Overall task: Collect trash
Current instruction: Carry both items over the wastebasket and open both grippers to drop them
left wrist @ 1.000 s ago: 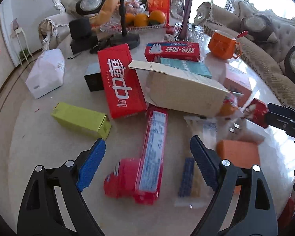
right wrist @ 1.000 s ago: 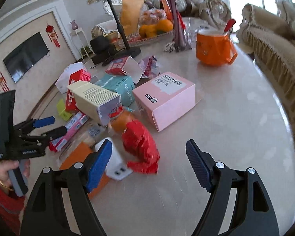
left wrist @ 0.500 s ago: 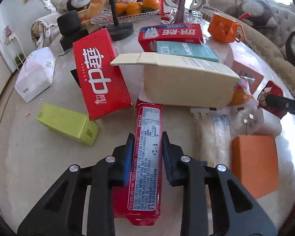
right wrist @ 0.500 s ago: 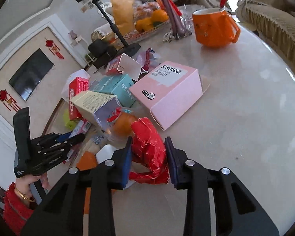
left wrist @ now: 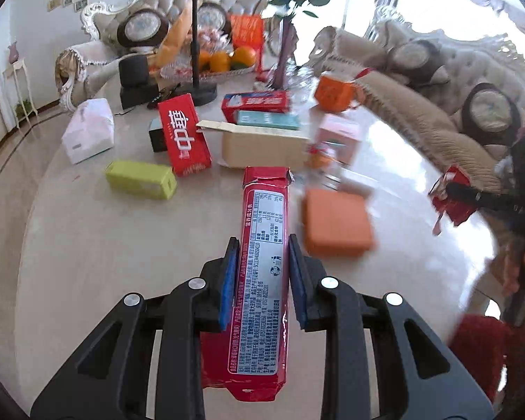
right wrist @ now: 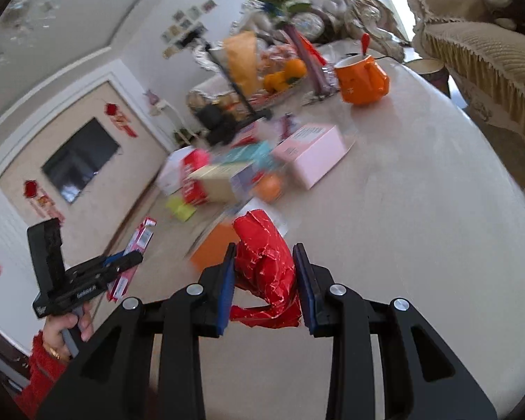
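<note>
The left tongs (left wrist: 260, 276) are clenching the long red packet (left wrist: 262, 262), its long axis running straight out along the fingers, lifted off the worktop (left wrist: 87, 245). The right tongs (right wrist: 264, 280) are gripping a crumpled red wrapper (right wrist: 266, 266).

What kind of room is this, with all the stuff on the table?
Most likely a home living room. Cream tufted sofas with round cushions curve around a pale marble table, a dark flat television hangs on the wall, and a glass tray of oranges sits among the boxes.
</note>
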`<action>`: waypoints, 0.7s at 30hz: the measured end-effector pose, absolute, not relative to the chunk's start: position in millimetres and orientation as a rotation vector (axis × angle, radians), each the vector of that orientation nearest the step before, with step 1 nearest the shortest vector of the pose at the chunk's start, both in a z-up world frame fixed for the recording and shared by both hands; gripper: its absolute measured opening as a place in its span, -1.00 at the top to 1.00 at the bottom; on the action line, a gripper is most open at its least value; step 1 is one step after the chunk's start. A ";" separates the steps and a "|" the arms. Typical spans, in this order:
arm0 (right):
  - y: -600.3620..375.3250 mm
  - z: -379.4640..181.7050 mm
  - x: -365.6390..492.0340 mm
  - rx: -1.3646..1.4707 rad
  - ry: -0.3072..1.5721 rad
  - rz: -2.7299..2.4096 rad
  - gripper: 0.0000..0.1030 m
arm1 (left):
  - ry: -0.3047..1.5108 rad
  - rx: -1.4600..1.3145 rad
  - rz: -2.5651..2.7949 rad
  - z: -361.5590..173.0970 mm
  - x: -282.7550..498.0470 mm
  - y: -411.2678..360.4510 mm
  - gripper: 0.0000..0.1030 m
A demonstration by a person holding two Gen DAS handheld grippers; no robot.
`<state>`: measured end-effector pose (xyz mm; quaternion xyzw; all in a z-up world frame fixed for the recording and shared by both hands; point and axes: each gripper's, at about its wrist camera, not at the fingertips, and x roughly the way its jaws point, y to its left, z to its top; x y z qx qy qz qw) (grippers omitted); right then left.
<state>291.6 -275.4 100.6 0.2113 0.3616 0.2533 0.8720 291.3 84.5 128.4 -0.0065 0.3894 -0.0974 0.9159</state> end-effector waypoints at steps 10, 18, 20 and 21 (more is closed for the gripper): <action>-236.2 58.0 130.3 0.458 0.793 0.661 0.41 | 0.854 -0.092 -0.272 64.7 99.1 54.5 0.46; -192.2 -50.5 103.9 0.376 1.063 0.573 0.41 | 1.041 -0.133 -0.281 -46.9 59.1 8.9 0.46; -184.6 -71.4 102.9 0.334 1.122 0.552 0.41 | 1.090 -0.110 -0.287 -68.4 58.9 -1.1 0.46; -182.3 -76.1 99.1 0.318 1.137 0.548 0.41 | 1.113 -0.108 -0.294 -76.5 59.3 -4.4 0.46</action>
